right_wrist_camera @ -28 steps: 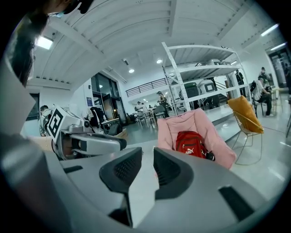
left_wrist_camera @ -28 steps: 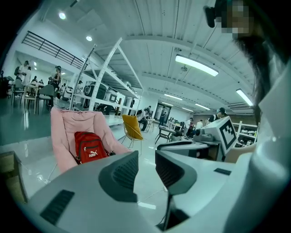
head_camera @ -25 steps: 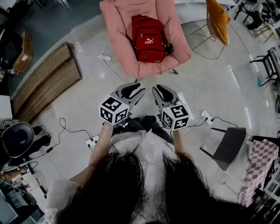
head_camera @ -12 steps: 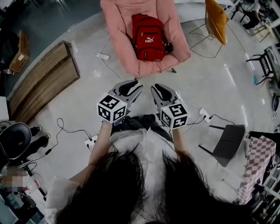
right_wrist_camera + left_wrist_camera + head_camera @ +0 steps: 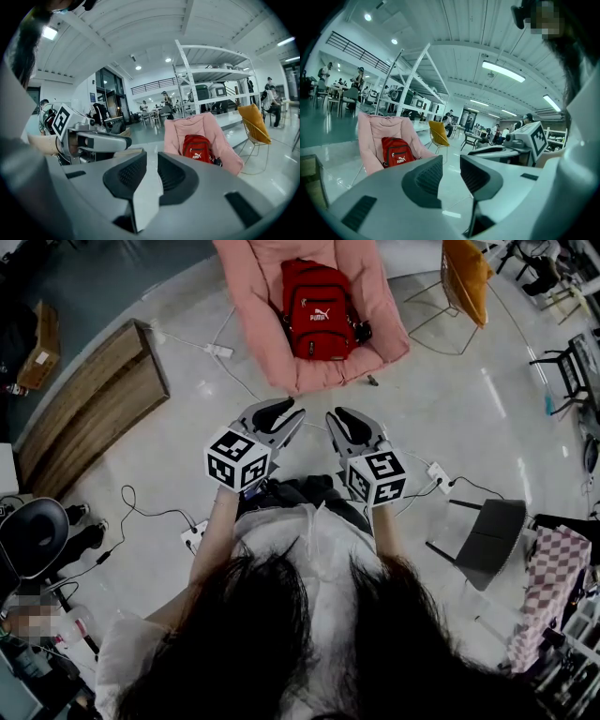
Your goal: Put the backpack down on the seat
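Grey plastic **left claw** (image 5: pixel 278 414): two jaws with ribbed black pads, set a narrow gap apart, with nothing between them. In the left gripper view (image 5: pixel 451 169) only floor shows through the slit. A black-and-white marker cube (image 5: pixel 234 458) sits at its rear, in front of the person's body.

Grey plastic **right claw** (image 5: pixel 349 424): same build, jaws likewise a narrow slit apart and empty, as the right gripper view (image 5: pixel 152 169) shows. A second marker cube (image 5: pixel 378 476) sits behind it. The two claws are side by side, near each other but not touching, and both point toward the chair.

**Red fabric backpack** (image 5: pixel 317 307), white logo on the front pocket: it lies in the seat of the pink padded chair, with its back against the backrest. It is well apart from both claws and touched by neither. It is also seen from the left claw (image 5: pixel 396 151) and the right claw (image 5: pixel 197 147).

**Pink padded chair** (image 5: pixel 253 315): stands on the pale glossy floor (image 5: pixel 450 409) ahead of the person. It appears in both gripper views (image 5: pixel 370 133) (image 5: pixel 176 133).

Surroundings:
- **Yellow wire-legged chair** (image 5: pixel 466 273): beside the pink one, at its right in the head view.
- **White power strip** (image 5: pixel 221 351): on the floor near the pink chair's left side.
- **Long low wooden structure** (image 5: pixel 89 399): further left.
- **Grey folding chair** (image 5: pixel 492 540): at the person's right.
- **Pink-and-white checked cloth** (image 5: pixel 553 577): just beyond the grey folding chair.
- **Black cable** (image 5: pixel 141 512): looped on the floor at the person's left.
- **White metal shelving rack** (image 5: pixel 211 79): behind the chairs.
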Demonstrator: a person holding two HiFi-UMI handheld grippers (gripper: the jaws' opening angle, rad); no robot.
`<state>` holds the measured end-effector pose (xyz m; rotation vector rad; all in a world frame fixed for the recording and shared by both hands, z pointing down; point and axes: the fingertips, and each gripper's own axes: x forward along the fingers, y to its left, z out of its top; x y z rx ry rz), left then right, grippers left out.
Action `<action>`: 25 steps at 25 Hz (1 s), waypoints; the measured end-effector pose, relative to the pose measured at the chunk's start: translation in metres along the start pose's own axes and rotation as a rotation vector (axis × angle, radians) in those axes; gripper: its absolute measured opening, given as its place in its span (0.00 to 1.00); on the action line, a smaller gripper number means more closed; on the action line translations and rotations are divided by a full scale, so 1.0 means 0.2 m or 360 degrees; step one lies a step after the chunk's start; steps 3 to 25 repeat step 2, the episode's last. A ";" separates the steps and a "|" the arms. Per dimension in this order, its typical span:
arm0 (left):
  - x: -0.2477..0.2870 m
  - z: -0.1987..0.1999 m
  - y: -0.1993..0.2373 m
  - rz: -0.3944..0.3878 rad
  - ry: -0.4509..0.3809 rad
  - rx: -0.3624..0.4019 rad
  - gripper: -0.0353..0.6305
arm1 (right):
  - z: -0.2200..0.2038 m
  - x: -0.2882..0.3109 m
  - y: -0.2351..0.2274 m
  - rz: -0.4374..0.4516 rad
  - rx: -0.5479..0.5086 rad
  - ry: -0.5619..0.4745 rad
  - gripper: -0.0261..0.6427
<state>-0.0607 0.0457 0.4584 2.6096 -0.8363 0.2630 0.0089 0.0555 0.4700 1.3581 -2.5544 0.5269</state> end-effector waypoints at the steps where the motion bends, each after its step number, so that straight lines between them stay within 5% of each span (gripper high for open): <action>1: 0.00 0.01 0.00 0.0002 -0.0001 0.0004 0.24 | 0.01 0.00 -0.01 0.0001 -0.0001 -0.0005 0.16; 25: 0.01 0.02 0.01 0.0005 -0.0003 0.0008 0.24 | 0.02 0.01 -0.01 0.0001 -0.0002 -0.0011 0.16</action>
